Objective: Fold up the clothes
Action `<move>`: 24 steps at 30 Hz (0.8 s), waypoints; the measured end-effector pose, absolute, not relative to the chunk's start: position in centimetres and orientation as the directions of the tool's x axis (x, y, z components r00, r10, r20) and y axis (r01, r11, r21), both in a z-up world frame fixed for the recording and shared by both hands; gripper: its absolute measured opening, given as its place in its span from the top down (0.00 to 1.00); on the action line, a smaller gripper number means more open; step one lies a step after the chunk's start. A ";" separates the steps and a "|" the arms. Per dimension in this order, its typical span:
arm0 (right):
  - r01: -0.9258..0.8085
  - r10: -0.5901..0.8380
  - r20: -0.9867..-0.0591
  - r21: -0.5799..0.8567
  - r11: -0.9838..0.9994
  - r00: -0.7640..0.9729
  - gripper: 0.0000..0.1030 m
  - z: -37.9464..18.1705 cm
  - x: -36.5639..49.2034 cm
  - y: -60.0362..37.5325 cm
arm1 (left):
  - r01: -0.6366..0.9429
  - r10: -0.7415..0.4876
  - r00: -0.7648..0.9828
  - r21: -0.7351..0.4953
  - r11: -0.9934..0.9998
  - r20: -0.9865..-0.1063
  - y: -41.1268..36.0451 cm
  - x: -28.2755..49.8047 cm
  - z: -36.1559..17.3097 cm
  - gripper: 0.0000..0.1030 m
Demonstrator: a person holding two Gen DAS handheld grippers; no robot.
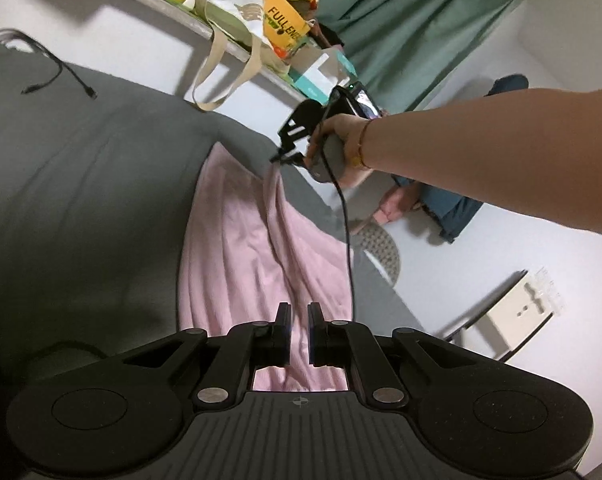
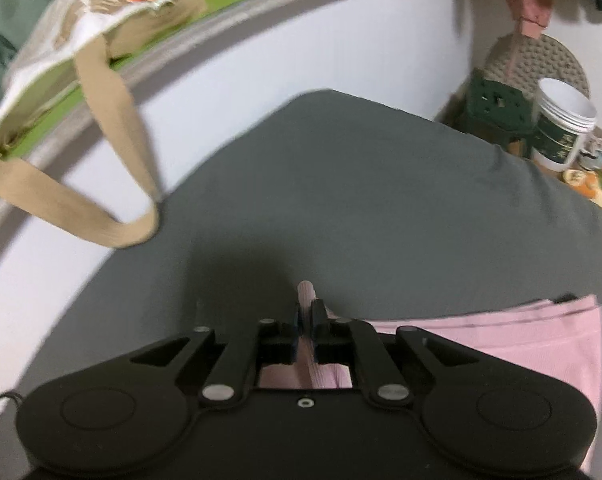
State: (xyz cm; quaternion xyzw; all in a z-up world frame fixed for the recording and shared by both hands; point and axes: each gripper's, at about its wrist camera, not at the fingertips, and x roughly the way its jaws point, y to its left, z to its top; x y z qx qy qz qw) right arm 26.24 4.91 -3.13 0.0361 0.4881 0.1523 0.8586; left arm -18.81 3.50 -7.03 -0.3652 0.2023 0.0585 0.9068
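Pink cloth (image 1: 257,248) lies centre frame on the grey bed (image 1: 81,184); right gripper (image 2: 305,312) pinches its far corner to lift for folding, left gripper (image 1: 299,316) slightly spread above the near edge.

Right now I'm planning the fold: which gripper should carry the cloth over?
Right. The right gripper is already shut on the pink cloth; the left gripper is open above it.

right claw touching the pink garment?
Touching. The right wrist view shows the right claw shut on a pinched fold of the pink garment; the left wrist view shows it pulling the cloth up.
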 end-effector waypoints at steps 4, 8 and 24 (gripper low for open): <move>-0.294 0.355 -0.806 0.236 0.926 0.474 0.71 -0.6 23.6 1.7 | -0.250 -0.021 0.924 -0.646 0.722 -0.381 4.7 -18.4 -6.2 0.32; -0.427 0.452 -0.763 0.254 0.868 0.463 0.65 2.5 15.0 -4.1 | -0.238 0.037 0.951 -0.653 0.719 -0.306 7.1 -18.3 -4.7 0.09; -0.646 0.246 -0.704 -0.379 0.663 0.666 0.63 -4.6 -14.1 -8.0 | -0.240 0.027 0.908 -0.466 0.851 -0.418 20.0 2.1 -3.2 0.09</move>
